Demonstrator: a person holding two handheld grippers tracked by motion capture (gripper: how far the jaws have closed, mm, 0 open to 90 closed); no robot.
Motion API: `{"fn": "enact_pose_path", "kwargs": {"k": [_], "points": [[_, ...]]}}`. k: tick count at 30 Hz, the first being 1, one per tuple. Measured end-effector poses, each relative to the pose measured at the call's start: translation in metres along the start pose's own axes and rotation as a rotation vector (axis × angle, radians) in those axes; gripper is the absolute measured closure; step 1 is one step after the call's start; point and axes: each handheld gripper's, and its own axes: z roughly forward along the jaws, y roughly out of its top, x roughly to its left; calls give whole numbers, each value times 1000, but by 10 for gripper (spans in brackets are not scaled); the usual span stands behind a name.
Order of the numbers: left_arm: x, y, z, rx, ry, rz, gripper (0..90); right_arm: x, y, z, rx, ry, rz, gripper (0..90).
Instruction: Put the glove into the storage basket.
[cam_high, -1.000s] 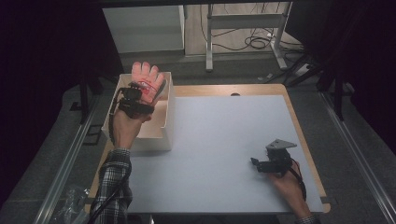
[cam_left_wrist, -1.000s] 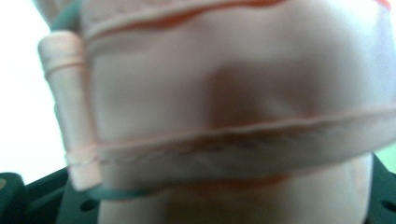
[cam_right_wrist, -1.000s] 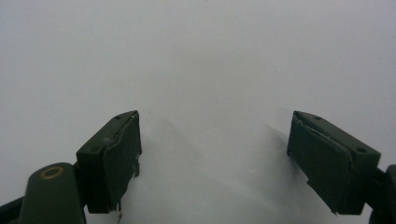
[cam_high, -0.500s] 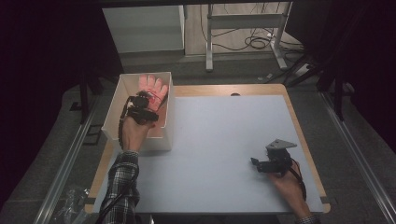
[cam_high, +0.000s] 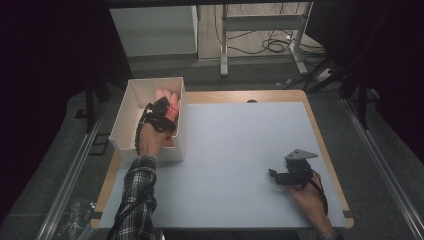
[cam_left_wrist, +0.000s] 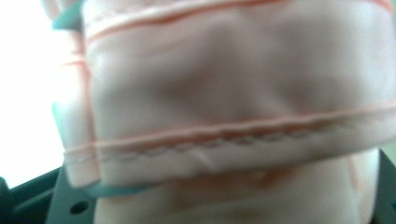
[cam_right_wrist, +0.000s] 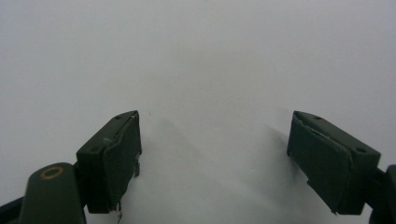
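A pink glove (cam_high: 170, 101) hangs inside the white open box (cam_high: 129, 111) at the table's left edge. My left gripper (cam_high: 161, 113) is over the box, shut on the glove's near end. In the left gripper view the glove's pink fabric (cam_left_wrist: 233, 93) with stitched seams presses close to the camera and hides the jaws. My right gripper (cam_high: 274, 175) rests low on the white table mat (cam_high: 240, 145) near the front right, held by a hand. In the right gripper view it (cam_right_wrist: 215, 140) stands open, its jaws wide apart with bare mat between them.
The wooden table edge (cam_high: 327, 150) frames the mat. Behind the table stand a metal desk frame (cam_high: 260, 30) and floor cables (cam_high: 272, 46). A crumpled plastic bag (cam_high: 75, 220) lies on the floor at the front left.
My left gripper has moved toward the person and down, lowering the pink glove from above the box's far rim into the box. The right gripper has stayed put.
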Motion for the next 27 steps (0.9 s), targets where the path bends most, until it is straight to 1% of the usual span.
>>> {"fn": "enact_pose_path", "kwargs": {"k": [1, 3, 6, 9, 11, 14, 15, 19, 23, 27], "points": [[0, 0, 2, 6, -2, -1, 327, 0, 0, 0, 0, 0, 0, 180], [-1, 1, 5, 34, -10, 1, 308, 0, 0, 0, 0, 0, 0, 180], [-1, 2, 7, 52, -21, 0, 275, 0, 0, 0, 0, 0, 0, 180], [0, 3, 8, 67, -26, -3, 184, 0, 0, 0, 0, 0, 0, 180], [1, 3, 7, 53, -32, -11, 129, 0, 0, 0, 0, 0, 0, 180], [1, 2, 4, 39, -19, -9, 79, 0, 0, 0, 0, 0, 0, 180], [1, 2, 2, 33, -18, -10, 73, 0, 0, 0, 0, 0, 0, 179], [3, 0, -2, 11, -37, -13, 52, 0, 0, 0, 0, 0, 0, 180], [5, -4, -10, -26, -59, -11, 34, 0, 0, 0, 0, 0, 0, 179], [5, -8, -17, -54, -56, 10, 33, 0, 0, 0, 0, 0, 0, 179]]}}
